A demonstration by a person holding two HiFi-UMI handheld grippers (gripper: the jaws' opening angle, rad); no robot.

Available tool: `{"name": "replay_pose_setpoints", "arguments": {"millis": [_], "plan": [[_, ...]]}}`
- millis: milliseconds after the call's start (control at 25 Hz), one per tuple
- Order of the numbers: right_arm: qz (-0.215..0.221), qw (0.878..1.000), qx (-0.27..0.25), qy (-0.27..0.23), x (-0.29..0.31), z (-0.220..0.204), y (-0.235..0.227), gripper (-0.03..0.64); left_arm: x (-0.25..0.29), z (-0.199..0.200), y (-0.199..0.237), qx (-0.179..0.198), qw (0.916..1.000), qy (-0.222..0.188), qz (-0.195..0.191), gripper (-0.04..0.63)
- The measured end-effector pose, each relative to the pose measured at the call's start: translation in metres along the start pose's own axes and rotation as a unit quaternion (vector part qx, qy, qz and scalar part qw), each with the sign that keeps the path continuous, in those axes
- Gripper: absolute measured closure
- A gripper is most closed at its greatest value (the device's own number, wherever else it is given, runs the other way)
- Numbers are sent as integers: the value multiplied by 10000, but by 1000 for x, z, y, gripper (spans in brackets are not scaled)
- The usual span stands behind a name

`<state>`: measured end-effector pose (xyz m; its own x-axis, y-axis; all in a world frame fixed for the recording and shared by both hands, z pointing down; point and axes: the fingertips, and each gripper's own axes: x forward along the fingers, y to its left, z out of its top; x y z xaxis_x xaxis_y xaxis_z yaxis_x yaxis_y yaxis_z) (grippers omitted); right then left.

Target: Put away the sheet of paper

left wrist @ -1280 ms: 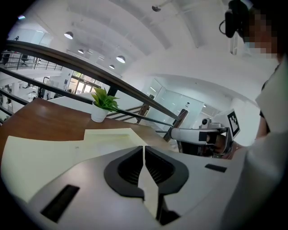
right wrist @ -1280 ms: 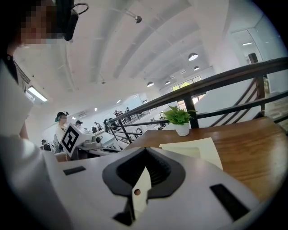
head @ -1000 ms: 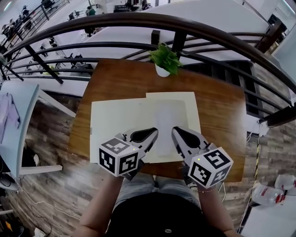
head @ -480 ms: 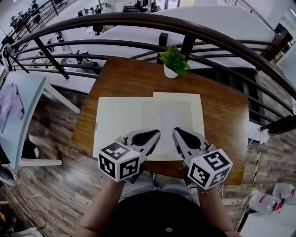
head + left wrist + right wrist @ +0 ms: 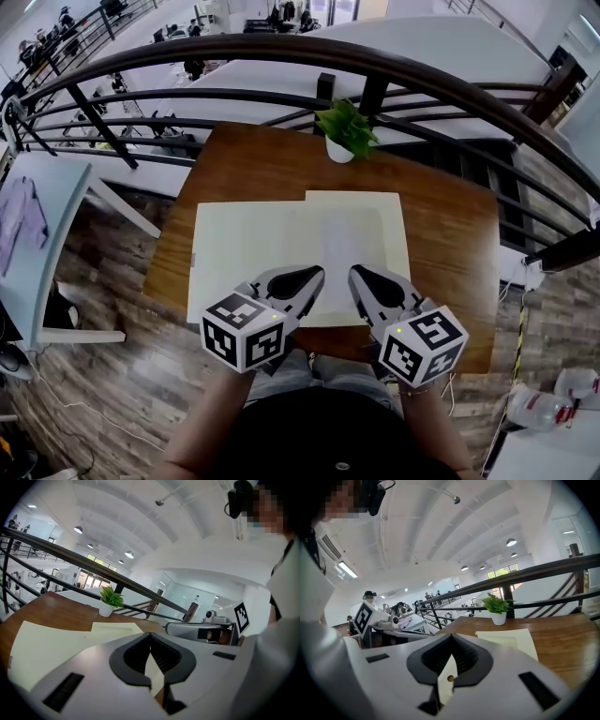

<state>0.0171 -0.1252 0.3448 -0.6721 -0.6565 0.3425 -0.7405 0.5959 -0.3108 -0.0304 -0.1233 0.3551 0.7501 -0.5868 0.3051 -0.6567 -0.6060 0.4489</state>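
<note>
Two shut tools in head view: left gripper and right gripper above the near edge of the sheet, flat on an open folder. Left gripper view: jaws together, empty. Right gripper view: likewise. When lifting, pinch one edge lightly.

Matt paper sheet on a smooth, slightly glossy wooden table.
</note>
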Motion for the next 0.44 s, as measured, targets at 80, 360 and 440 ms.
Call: {"name": "replay_pose_setpoints", "arguments": {"millis": [80, 360, 440], "plan": [[-4, 10000, 0, 7, -2, -1, -1, 591, 0, -2, 1, 38, 10000, 39, 6, 577], [80, 10000, -21, 38, -6, -6, 0, 591, -5, -11, 2, 30, 9998, 169, 50, 577], [84, 9999, -20, 50, -7, -7, 0, 591, -6, -13, 2, 17, 9998, 189, 59, 577]]}}
